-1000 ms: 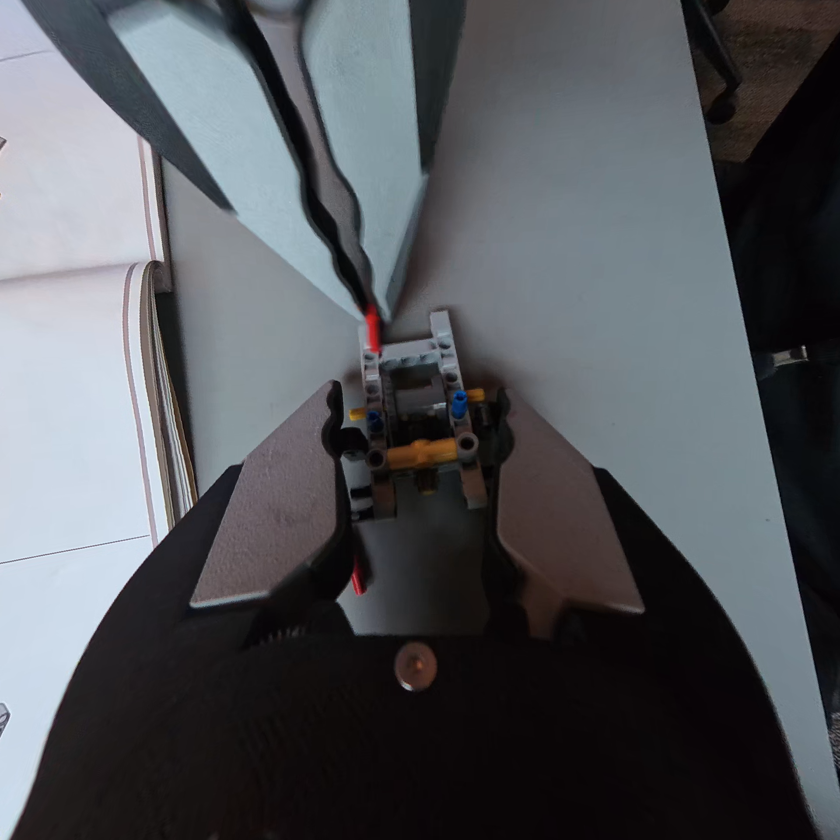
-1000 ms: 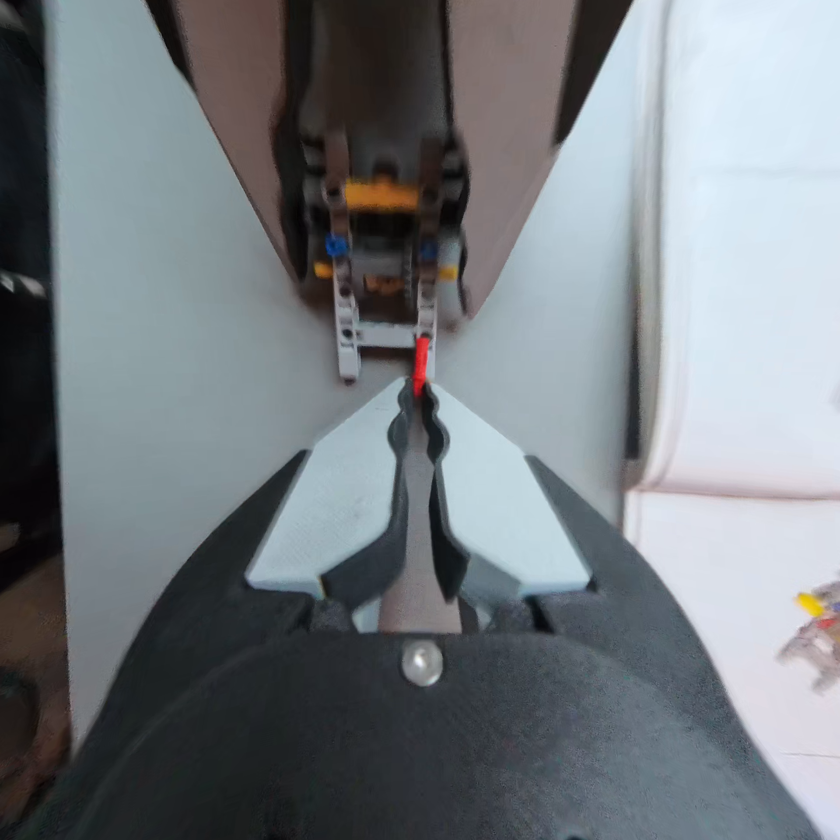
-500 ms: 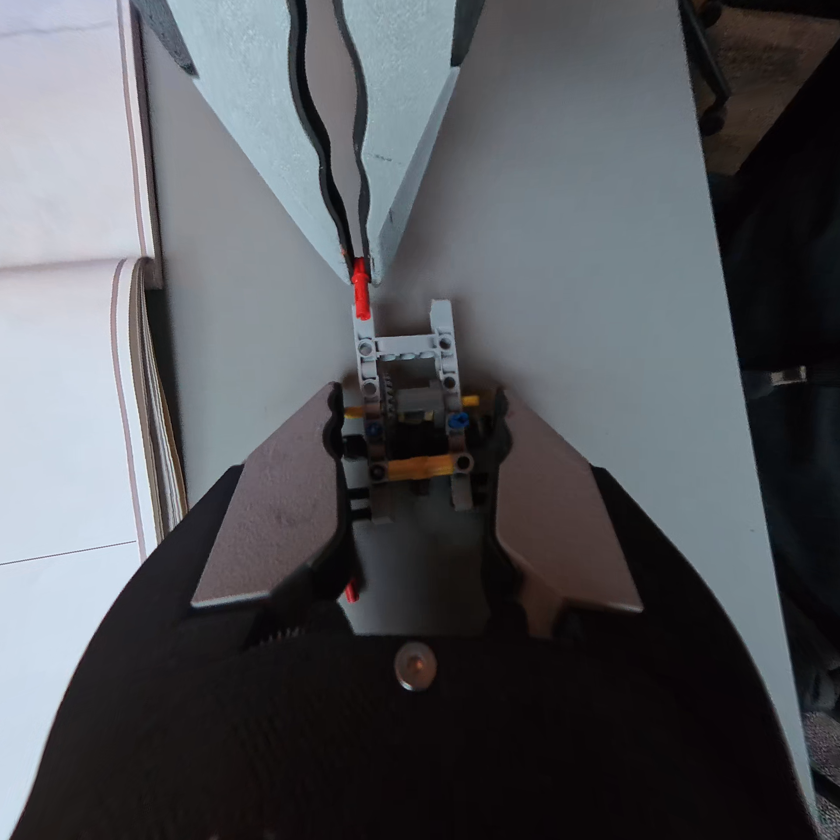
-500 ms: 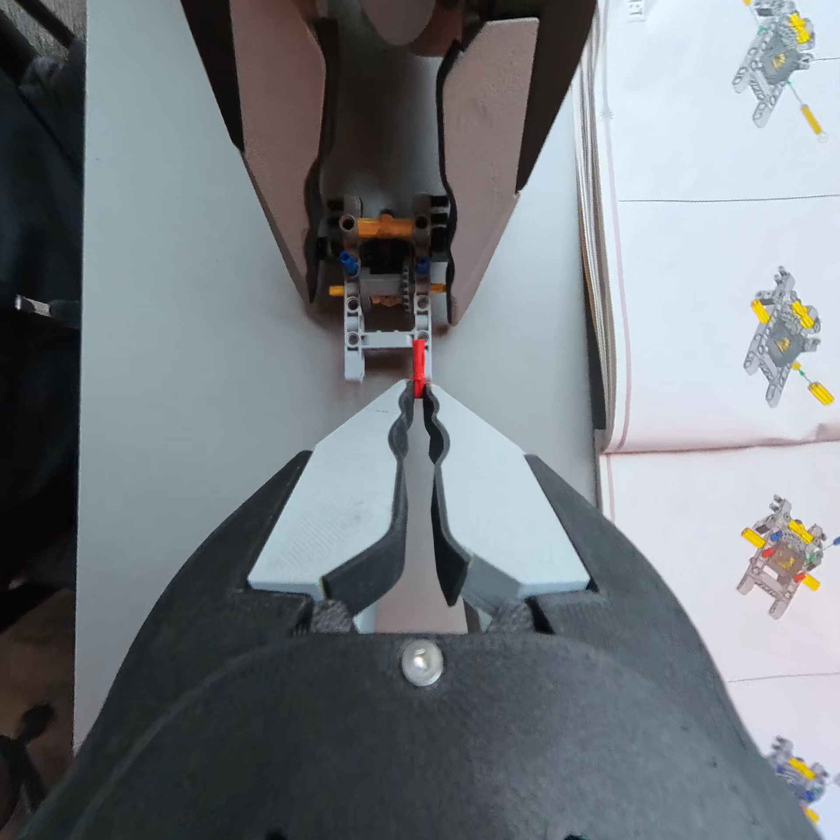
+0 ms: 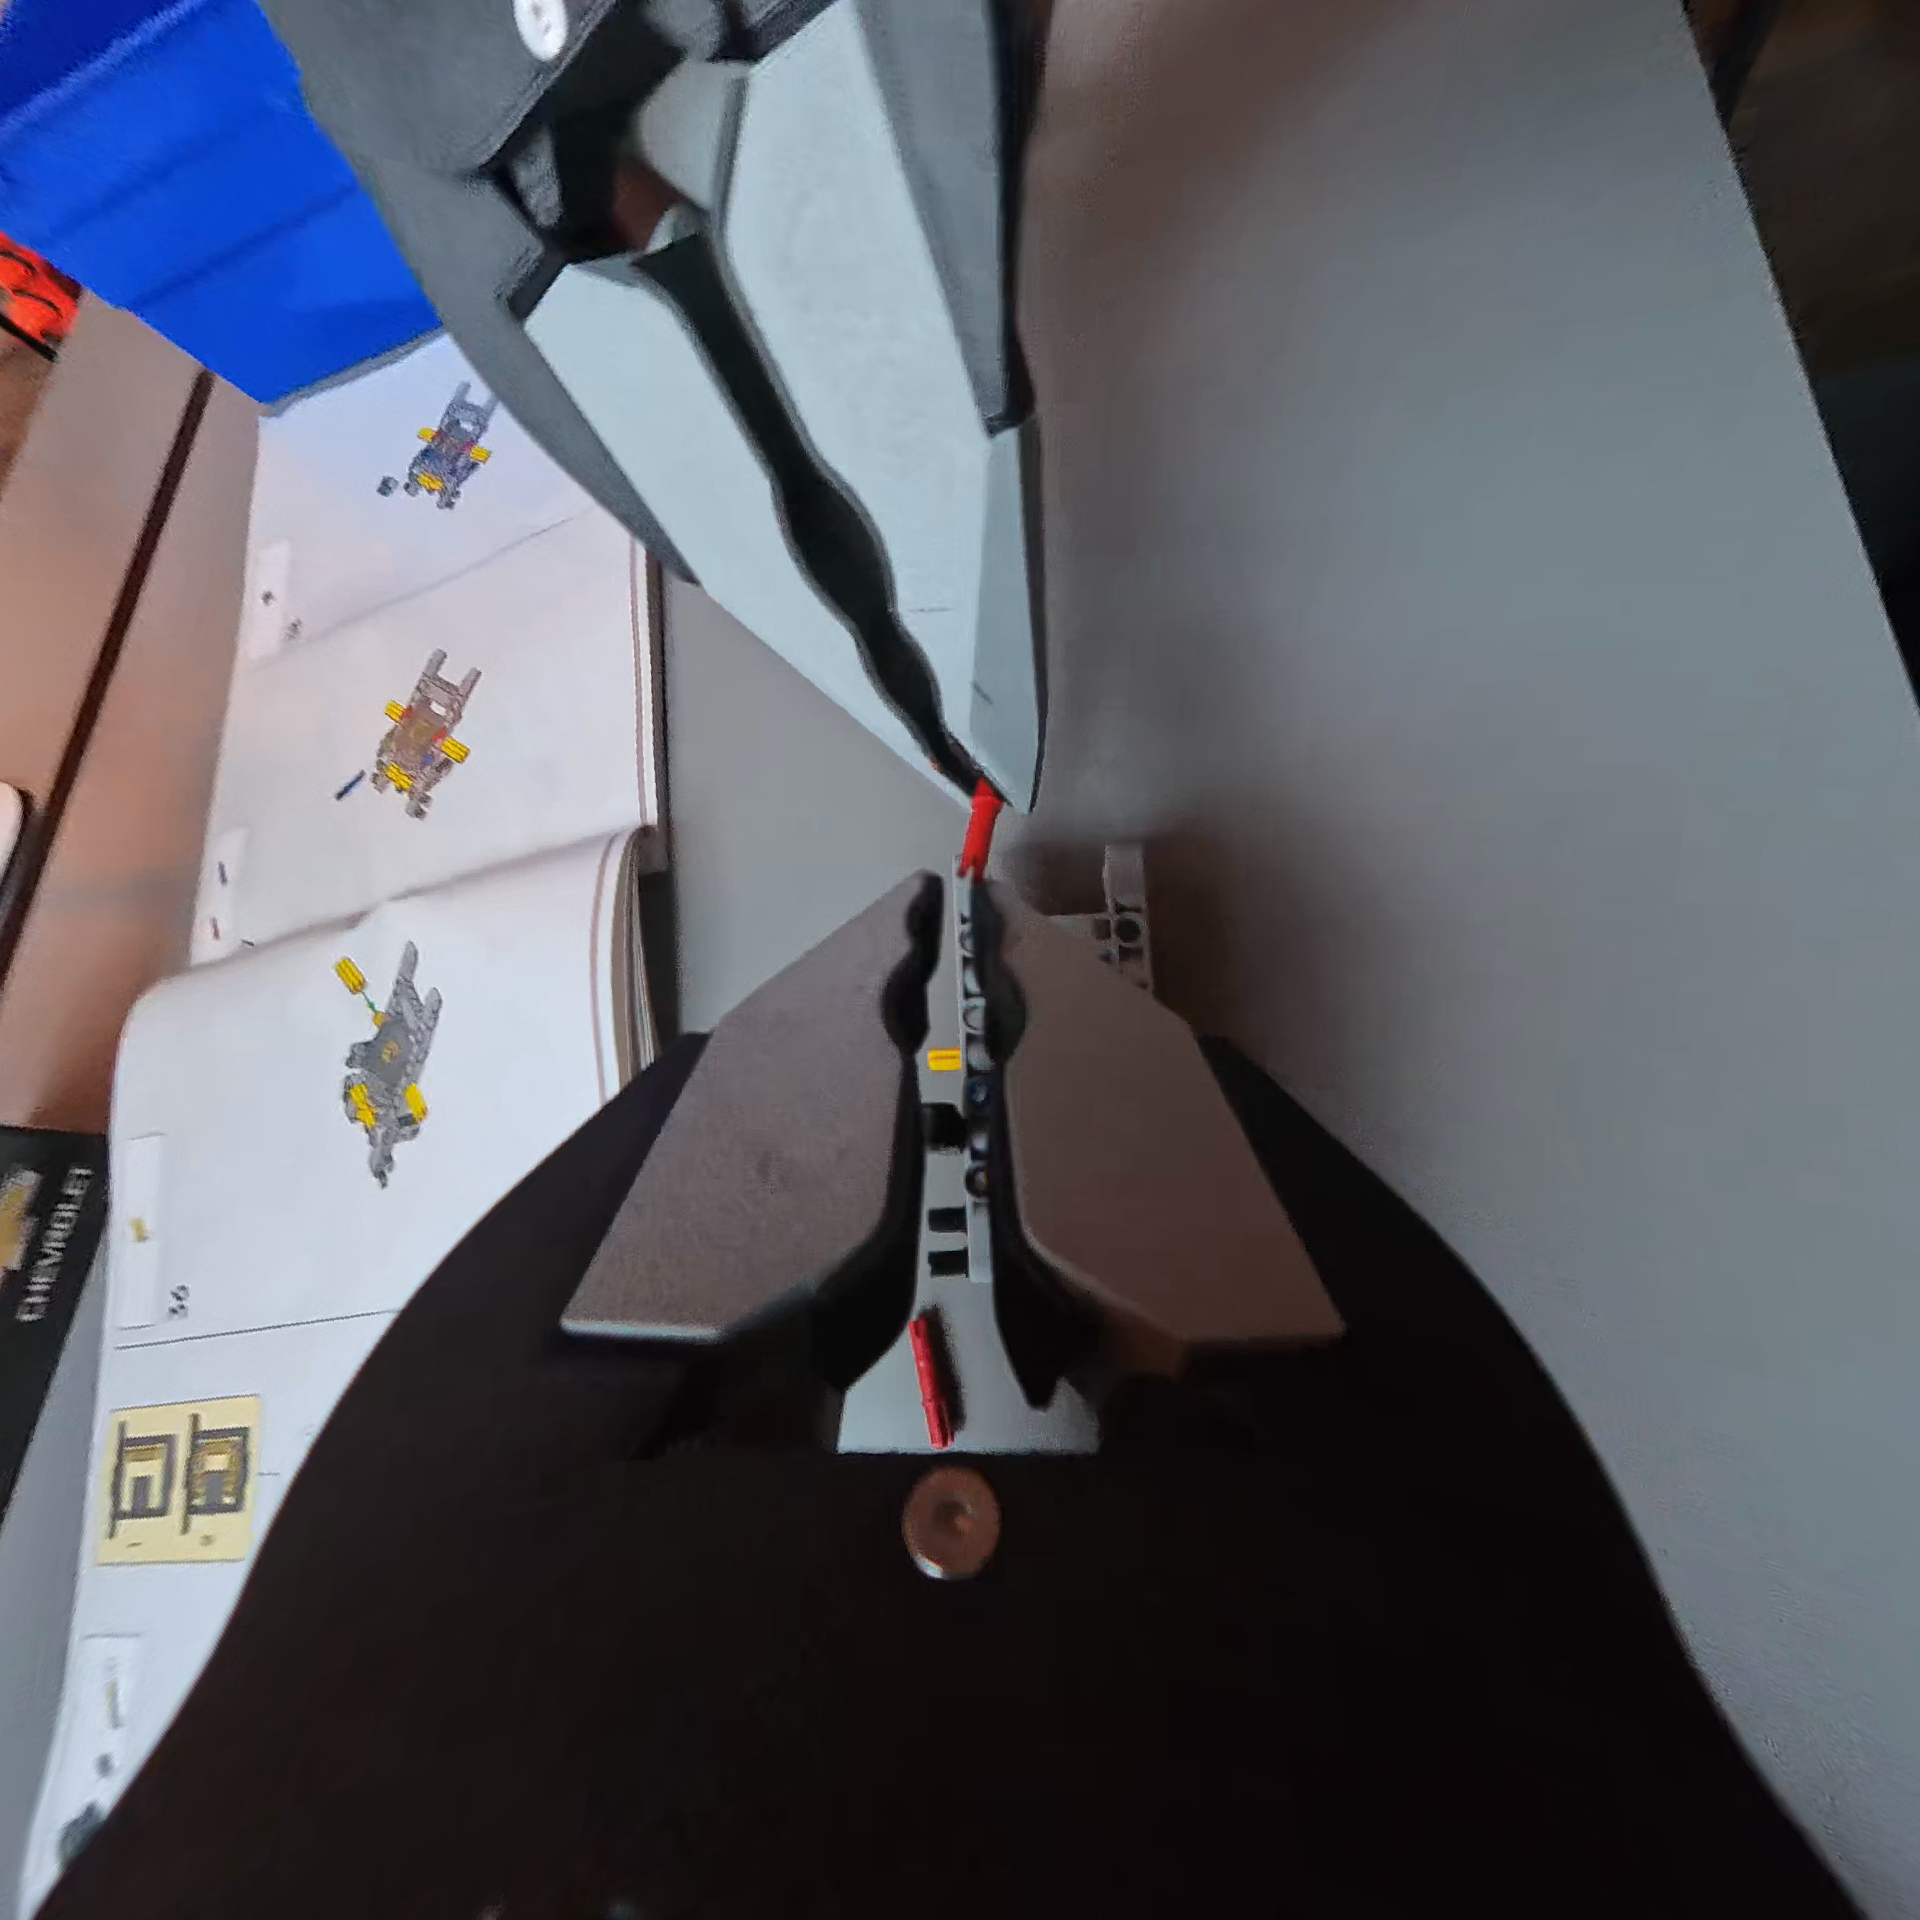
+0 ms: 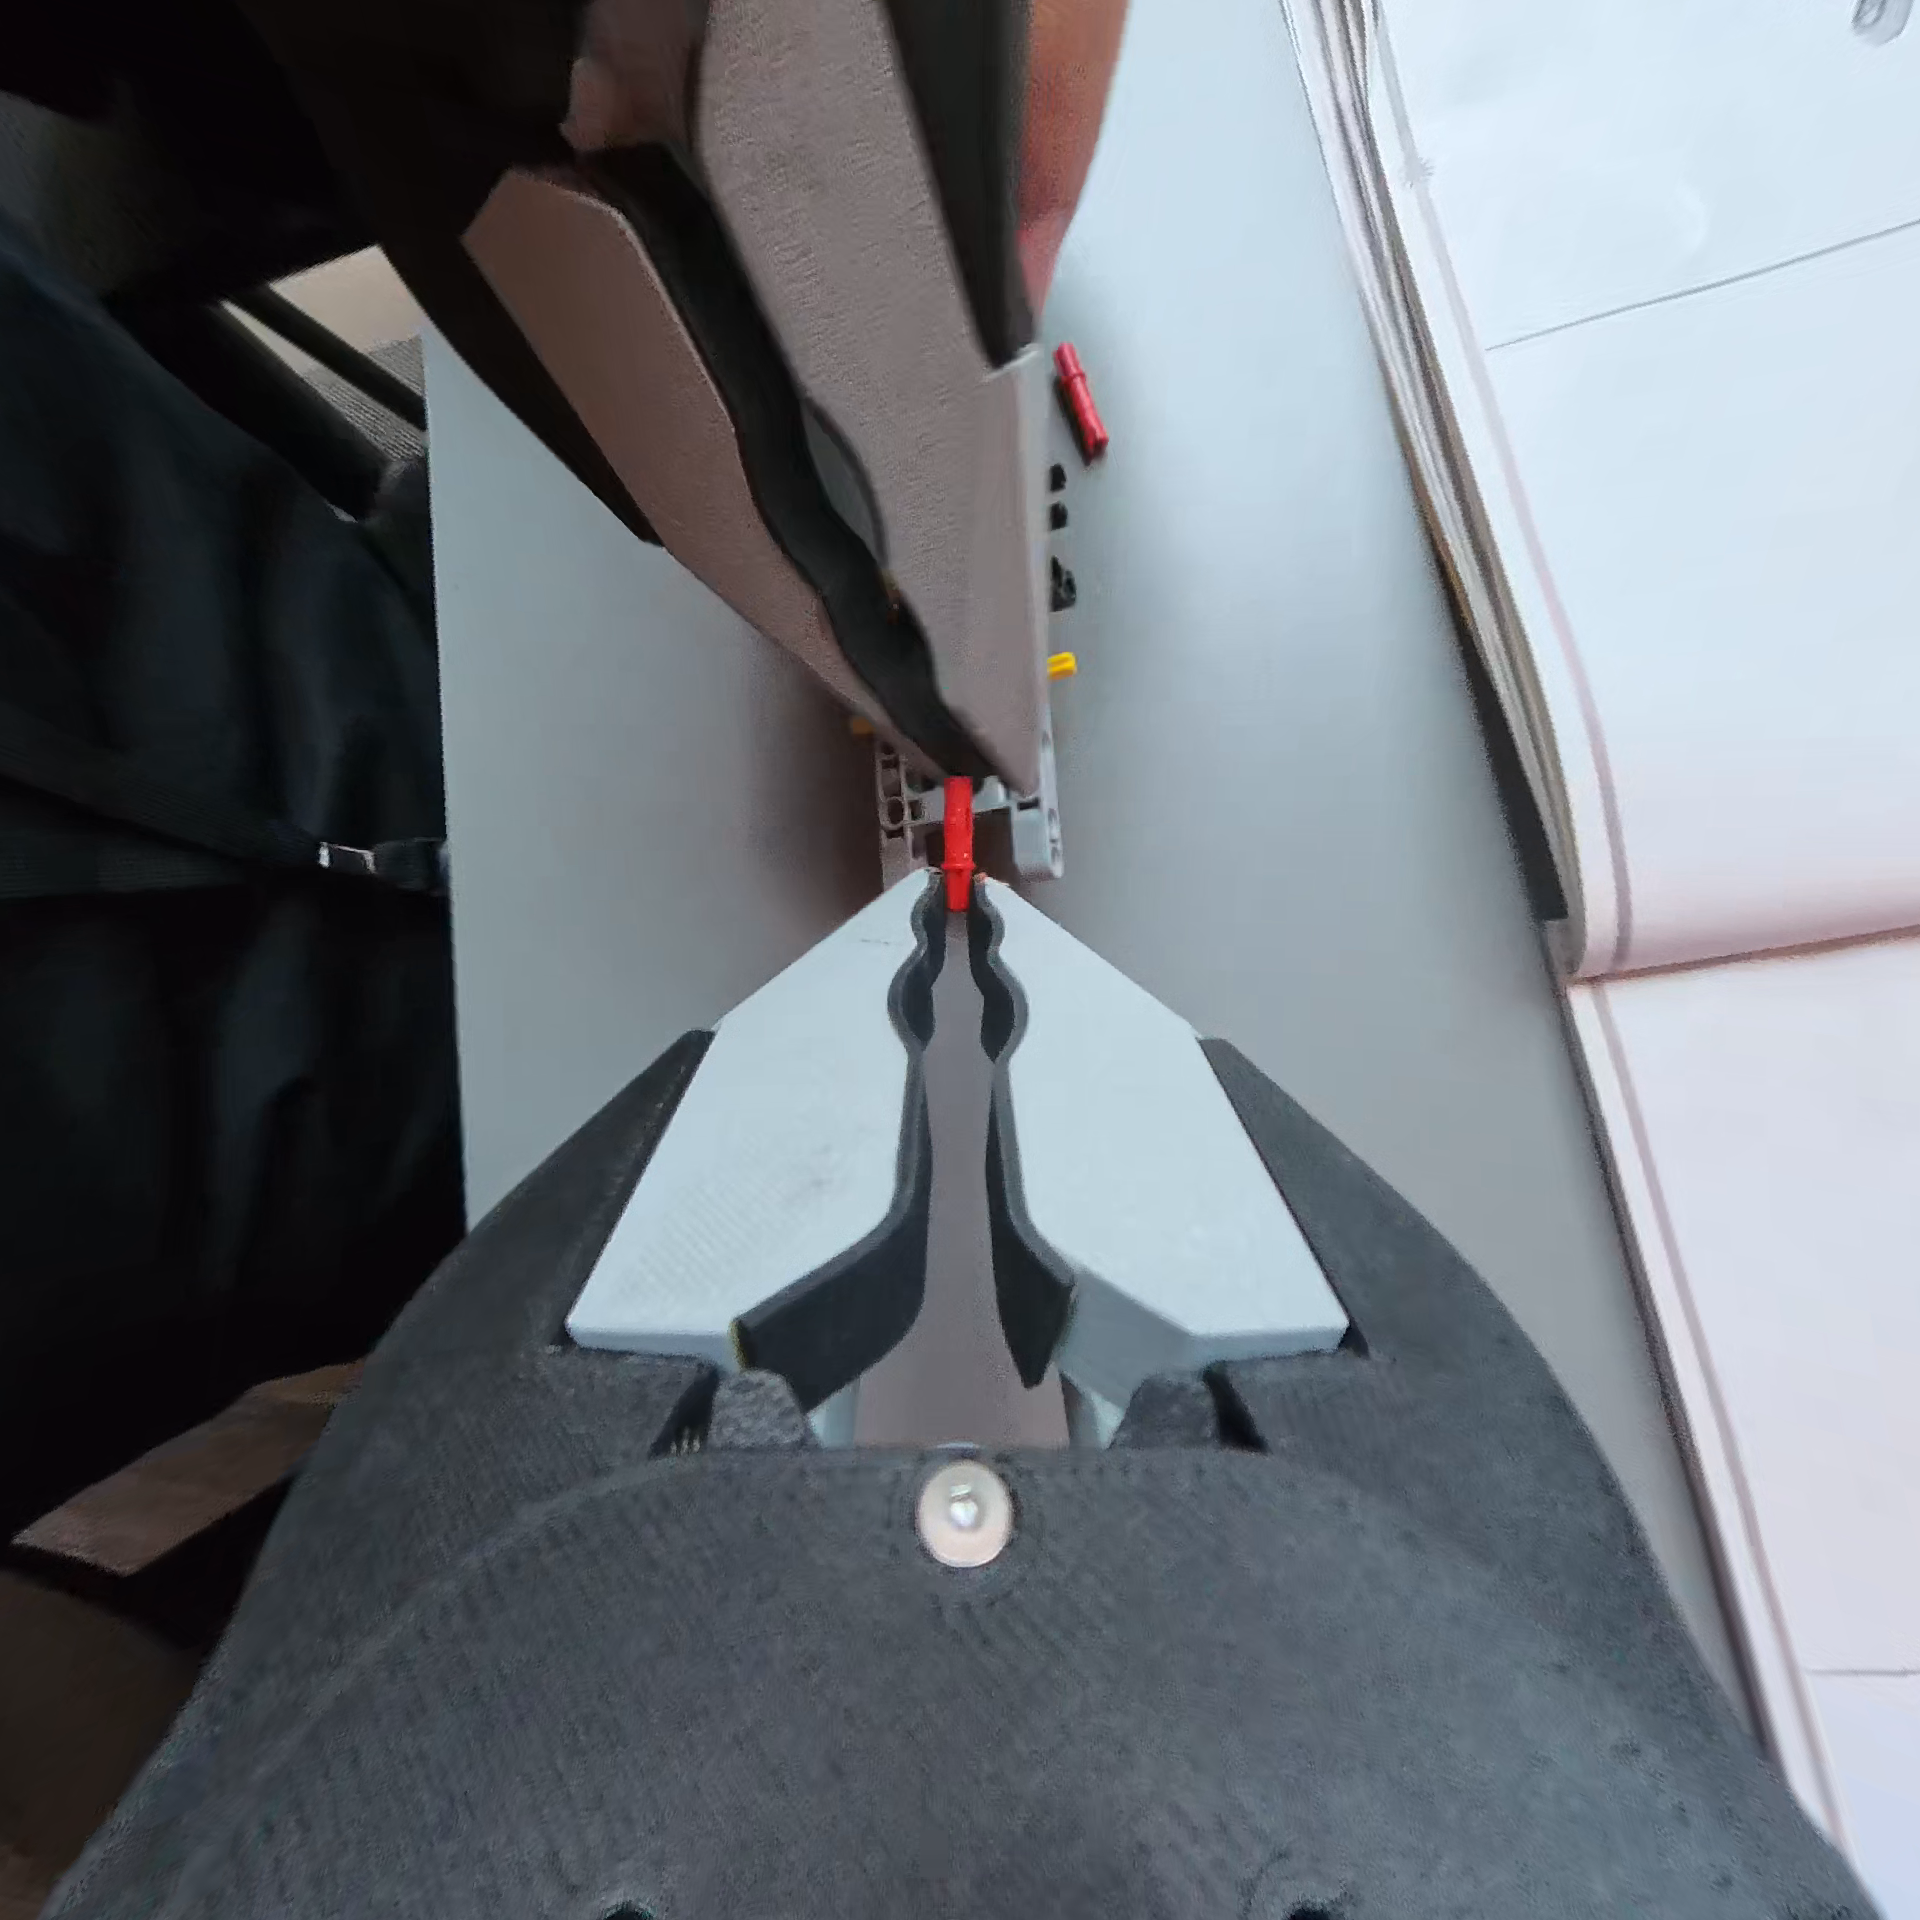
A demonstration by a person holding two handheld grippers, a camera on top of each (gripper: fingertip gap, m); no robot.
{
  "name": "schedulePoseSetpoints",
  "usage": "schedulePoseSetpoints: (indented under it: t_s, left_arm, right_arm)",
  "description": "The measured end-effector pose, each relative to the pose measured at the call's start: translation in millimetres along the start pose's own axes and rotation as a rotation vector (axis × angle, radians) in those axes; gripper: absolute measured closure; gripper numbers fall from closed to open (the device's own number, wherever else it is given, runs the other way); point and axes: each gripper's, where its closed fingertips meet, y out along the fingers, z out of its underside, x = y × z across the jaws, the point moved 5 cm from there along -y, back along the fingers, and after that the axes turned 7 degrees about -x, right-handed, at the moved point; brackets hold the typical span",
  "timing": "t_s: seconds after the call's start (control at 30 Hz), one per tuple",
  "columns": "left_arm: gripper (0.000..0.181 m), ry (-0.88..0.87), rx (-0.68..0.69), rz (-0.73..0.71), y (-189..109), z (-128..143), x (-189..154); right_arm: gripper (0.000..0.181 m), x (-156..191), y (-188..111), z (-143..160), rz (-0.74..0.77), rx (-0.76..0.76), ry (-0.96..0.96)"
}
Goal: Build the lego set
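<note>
My left gripper (image 5: 961,914) is shut on the grey Lego frame (image 5: 975,1039), held edge-on above the grey table (image 5: 1403,831). The frame carries yellow, blue and black pins, and a red pin (image 5: 930,1382) at its near end. My right gripper (image 6: 958,883) is shut on a second red pin (image 6: 956,831), whose far tip meets the frame's end beam (image 6: 1023,816). In the left wrist view the right gripper (image 5: 987,790) comes down from above with that pin (image 5: 979,826). In the right wrist view the left gripper (image 6: 997,758) hides most of the frame.
An open instruction booklet (image 5: 436,935) lies left of the work spot and shows at the right in the right wrist view (image 6: 1662,623). A blue bin (image 5: 187,177) and a black box (image 5: 47,1247) lie beyond it. The table edge (image 6: 442,831) and dark clothing border the other side. Less than 4 cm separates the two grippers' tips.
The left gripper has rolled the frame from flat to edge-on. The right gripper has tilted with it and brought the red pin's tip against the frame's end.
</note>
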Motion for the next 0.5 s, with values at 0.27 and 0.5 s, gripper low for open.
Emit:
schedulePoseSetpoints:
  t_s: [0.27, 0.5]
  left_arm:
    - [0.168, 0.026, 0.018, -0.043, 3.0, 1.4, 1.3]
    - [0.178, 0.041, 0.014, -0.053, 4.1, -1.5, 0.6]
  right_arm:
    - [0.180, -4.8, 2.2, 2.2, -0.028, 0.026, 0.100]
    - [0.180, -6.2, -1.0, -1.2, -0.004, 0.024, 0.081]
